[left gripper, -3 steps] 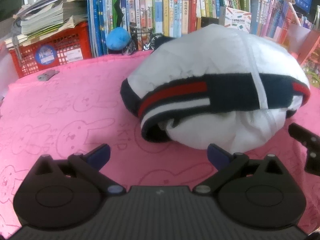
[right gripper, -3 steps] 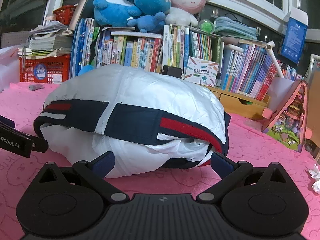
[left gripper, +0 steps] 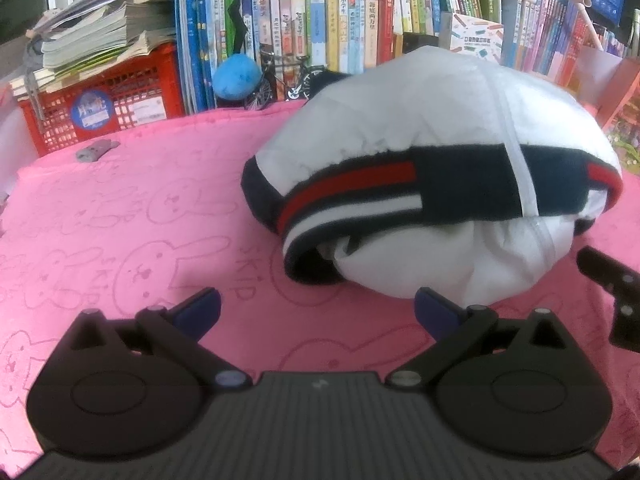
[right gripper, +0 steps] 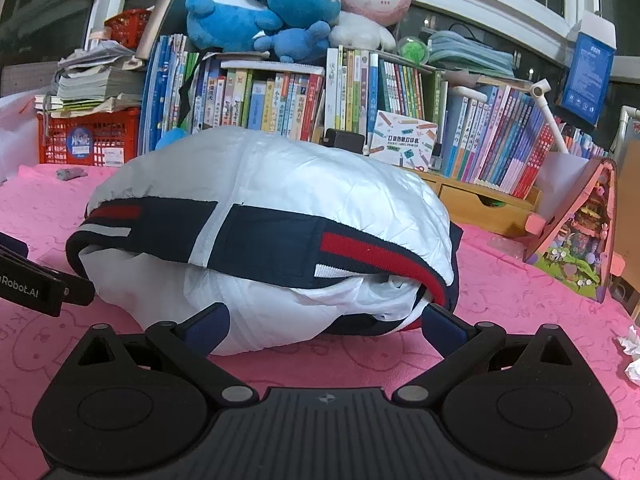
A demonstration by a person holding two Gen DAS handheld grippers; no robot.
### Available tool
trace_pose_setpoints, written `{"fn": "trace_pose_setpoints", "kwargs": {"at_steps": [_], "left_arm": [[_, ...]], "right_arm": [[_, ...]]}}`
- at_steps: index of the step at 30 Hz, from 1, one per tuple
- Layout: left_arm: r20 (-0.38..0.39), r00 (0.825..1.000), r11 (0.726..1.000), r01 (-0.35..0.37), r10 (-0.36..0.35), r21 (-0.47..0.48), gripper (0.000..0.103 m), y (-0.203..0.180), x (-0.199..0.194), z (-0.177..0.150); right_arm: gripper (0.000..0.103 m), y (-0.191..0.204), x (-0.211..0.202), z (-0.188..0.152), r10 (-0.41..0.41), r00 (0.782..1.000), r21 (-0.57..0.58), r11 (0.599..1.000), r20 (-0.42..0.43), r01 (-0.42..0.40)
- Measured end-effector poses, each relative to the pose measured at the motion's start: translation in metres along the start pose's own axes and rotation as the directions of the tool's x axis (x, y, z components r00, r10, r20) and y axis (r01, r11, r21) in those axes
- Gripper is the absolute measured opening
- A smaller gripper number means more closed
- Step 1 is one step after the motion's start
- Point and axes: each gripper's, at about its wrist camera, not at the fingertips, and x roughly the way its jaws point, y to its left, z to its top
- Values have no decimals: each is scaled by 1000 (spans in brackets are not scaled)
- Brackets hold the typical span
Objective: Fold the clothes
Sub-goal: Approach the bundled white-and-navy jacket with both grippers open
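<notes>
A puffy white jacket (left gripper: 432,120) with a navy, red and white striped hem lies folded in a rounded bundle on the pink bunny-print cloth (left gripper: 120,200). It also shows in the right wrist view (right gripper: 280,184). My left gripper (left gripper: 318,310) is open and empty, just in front of the bundle's left part. My right gripper (right gripper: 326,322) is open and empty, its fingers right at the bundle's near edge. The right gripper's finger shows at the left wrist view's right edge (left gripper: 616,292), and the left gripper's at the right wrist view's left edge (right gripper: 36,284).
A bookshelf (right gripper: 360,100) with plush toys (right gripper: 280,4) on top stands behind the cloth. A red crate (left gripper: 104,104) of papers stands at back left. A small grey object (left gripper: 96,150) lies on the cloth. A pink toy house (right gripper: 576,236) and crumpled paper (right gripper: 632,356) are at right.
</notes>
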Motion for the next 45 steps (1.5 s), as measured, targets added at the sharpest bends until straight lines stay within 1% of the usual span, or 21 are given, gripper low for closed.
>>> {"fn": "trace_pose_setpoints", "kwargs": {"at_steps": [1,4,7,8,21,24,28,31,33,38,39,45], "left_arm": [[-5,1000,1000,17,-17,-11,103,3,1,0],[-14,1000,1000,8,-7,17,103,3,-1,0],[-18,1000,999,-11,12,31,103,2,5,3],[-10,999,999,-31,31,34,103,-7,4,0],[-23,999,999,-28,28,30,103,-4,9,-2],[-9,1000,999,-23,23,38,103,-4,9,-3],[32,999,997,-7,5,78,103,-5,8,-4],[33,999,995,1,-5,100,103,-7,9,-4],[25,999,994,38,-41,102,103,-5,11,-4],[9,991,990,131,-131,51,103,4,13,-3],[7,991,990,133,-133,51,103,5,13,-2],[30,996,991,81,-84,107,103,-2,11,-1]], "right_arm": [[103,-1,0,1,1,1000,-1,1000,1,-1],[103,-2,0,3,-4,1000,0,1000,4,4],[103,2,1,1,-8,1000,-1,1000,10,8],[103,4,2,0,-9,1000,-1,1000,12,9],[103,7,8,-3,-16,1000,13,1000,6,16],[103,6,9,-4,-17,1000,16,1000,4,17],[103,2,10,-5,-17,1000,34,999,17,16],[103,-2,10,-6,-26,999,61,998,21,25],[103,-4,11,-6,-31,999,77,997,20,29],[103,-9,12,-6,-44,999,110,993,17,42],[103,-10,12,-6,-47,999,112,993,18,45],[103,-9,12,-9,-55,998,99,994,19,53]]}}
